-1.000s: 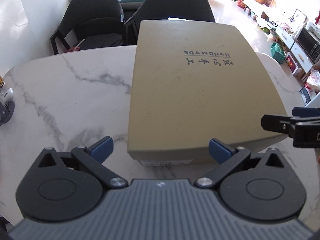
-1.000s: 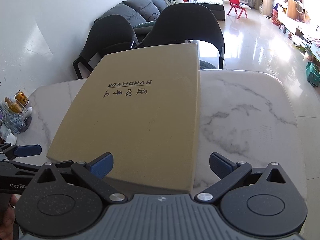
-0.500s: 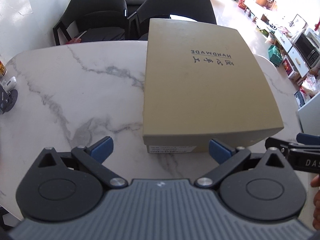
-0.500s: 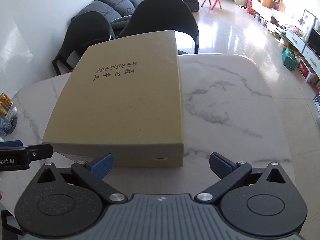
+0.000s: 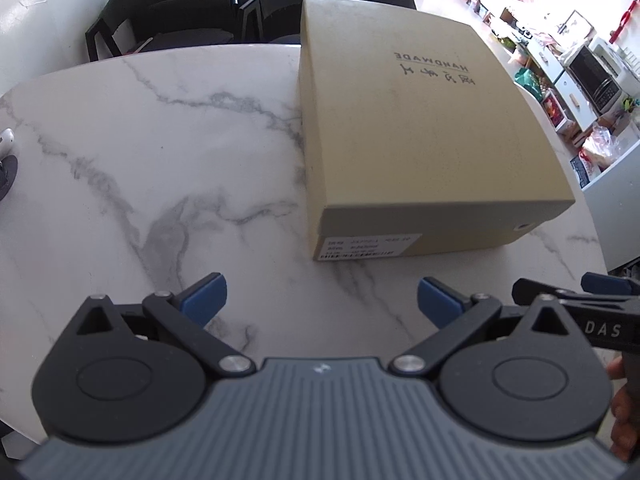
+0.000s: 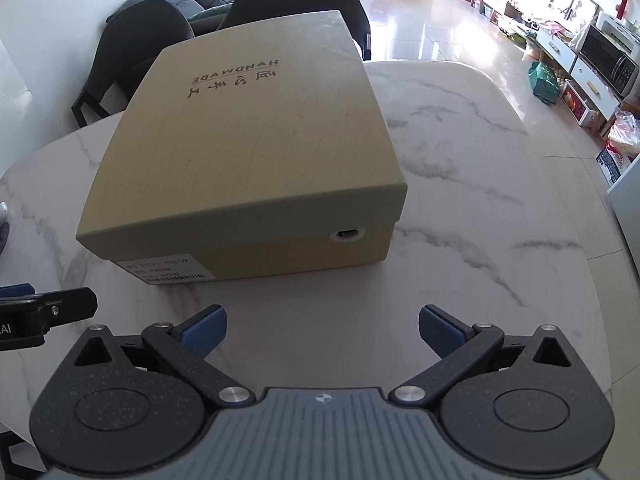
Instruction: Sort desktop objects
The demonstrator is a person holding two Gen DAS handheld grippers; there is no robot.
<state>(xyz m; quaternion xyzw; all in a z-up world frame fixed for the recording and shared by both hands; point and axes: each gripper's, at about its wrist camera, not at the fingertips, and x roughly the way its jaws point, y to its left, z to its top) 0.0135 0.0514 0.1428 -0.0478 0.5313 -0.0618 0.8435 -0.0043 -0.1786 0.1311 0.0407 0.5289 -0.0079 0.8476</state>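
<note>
Landmark: box (image 5: pixel 416 120), tan, lidded, "HANDMADE" printed on the lid, lying flat on the marble table (image 5: pixel 160 152).

Left of box: broad bare marble out to the table's curved left edge. At that edge, a small white item on a dark round base (image 5: pixel 5 160), only partly in view, well apart from the box.

Behind box: two dark chairs (image 5: pixel 180 0) against the table's far edge; the box's far end reaches or overhangs that edge, which one cannot be told.

Near side of box: short end carries a white label (image 6: pixel 168 272) at its left corner and a small round hole (image 6: pixel 347 234) toward its right corner. A strip of bare marble lies between this end and both tools.

Left gripper (image 5: pixel 322 300): fingers released, spread wide, empty, before the box's near-left corner, not touching it.

Right gripper (image 6: pixel 323 330): fingers released, spread wide, empty, before the near end, not touching it.

Right of box: bare marble to the rounded right edge, then open tiled floor (image 6: pixel 460 40).
</note>
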